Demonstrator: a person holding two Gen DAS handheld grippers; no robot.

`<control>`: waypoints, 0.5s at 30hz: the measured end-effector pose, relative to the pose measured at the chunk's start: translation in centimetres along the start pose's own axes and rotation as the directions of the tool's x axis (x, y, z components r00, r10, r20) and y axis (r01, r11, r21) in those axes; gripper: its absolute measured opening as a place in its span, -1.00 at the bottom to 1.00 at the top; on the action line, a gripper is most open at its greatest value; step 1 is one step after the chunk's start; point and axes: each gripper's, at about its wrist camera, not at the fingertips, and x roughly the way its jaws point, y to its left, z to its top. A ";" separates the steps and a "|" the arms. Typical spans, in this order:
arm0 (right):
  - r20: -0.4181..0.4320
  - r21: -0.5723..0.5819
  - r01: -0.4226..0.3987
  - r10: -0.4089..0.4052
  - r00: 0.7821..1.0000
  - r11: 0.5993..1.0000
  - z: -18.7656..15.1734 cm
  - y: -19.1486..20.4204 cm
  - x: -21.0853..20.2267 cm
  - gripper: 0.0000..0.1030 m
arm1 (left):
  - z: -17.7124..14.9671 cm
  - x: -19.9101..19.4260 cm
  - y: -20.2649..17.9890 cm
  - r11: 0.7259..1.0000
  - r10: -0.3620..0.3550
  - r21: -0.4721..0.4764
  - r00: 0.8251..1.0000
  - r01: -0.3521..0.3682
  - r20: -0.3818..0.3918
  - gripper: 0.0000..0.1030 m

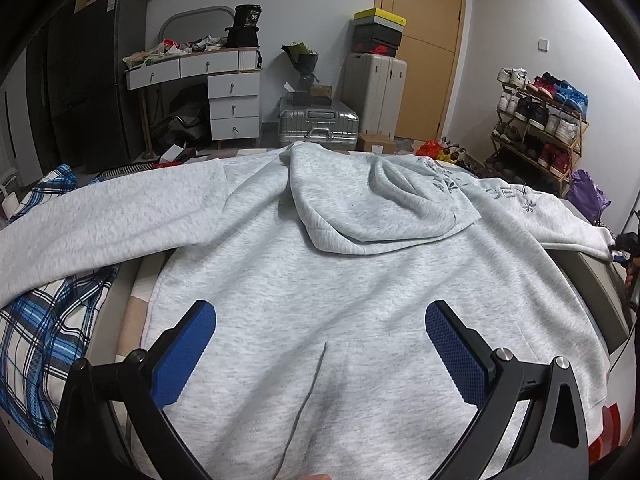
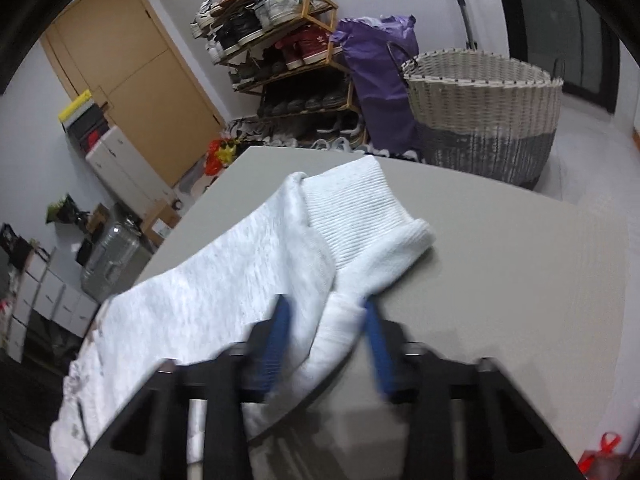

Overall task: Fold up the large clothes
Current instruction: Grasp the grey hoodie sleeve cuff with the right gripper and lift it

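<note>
Hoodie spread flat for folding, right sleeve end pinched.
Light grey marl fleece hoodie (image 1: pixel 360 280) lies front-up on the grey bed surface (image 2: pixel 520 280); right claw (image 2: pixel 326 320) grips its ribbed cuff (image 2: pixel 360 216) just ahead, presumably to fold inward; left claw (image 1: pixel 320 344) hovers wide over the hem, empty.

Pale walls enclose a cluttered room: a tan wooden door (image 1: pixel 424 40), a white dresser (image 1: pixel 224 88), a shoe rack (image 2: pixel 280 40), and a woven basket (image 2: pixel 484 116).

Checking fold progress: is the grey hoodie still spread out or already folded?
Spread out. The hoodie lies flat, both sleeves extended sideways, hood on its back; the right gripper pinches one sleeve cuff.
</note>
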 end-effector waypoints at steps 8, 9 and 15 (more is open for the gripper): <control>0.191 -0.143 -0.135 0.161 0.968 0.981 -0.7 8.7 -8.5 -0.73 | -0.4 -0.7 2.2 0.999 -0.008 -0.037 1.000 0.009 0.030 0.99; 0.202 -0.194 -0.178 0.217 0.955 0.965 -1.3 11.3 -10.2 -0.73 | -0.4 -0.7 2.5 0.999 -0.008 -0.041 0.999 0.009 0.031 0.99; 0.054 -0.462 -0.495 0.581 0.812 0.736 -9.8 28.6 -17.7 -0.73 | -0.7 -1.7 4.2 0.997 -0.015 -0.080 0.999 0.019 0.046 0.99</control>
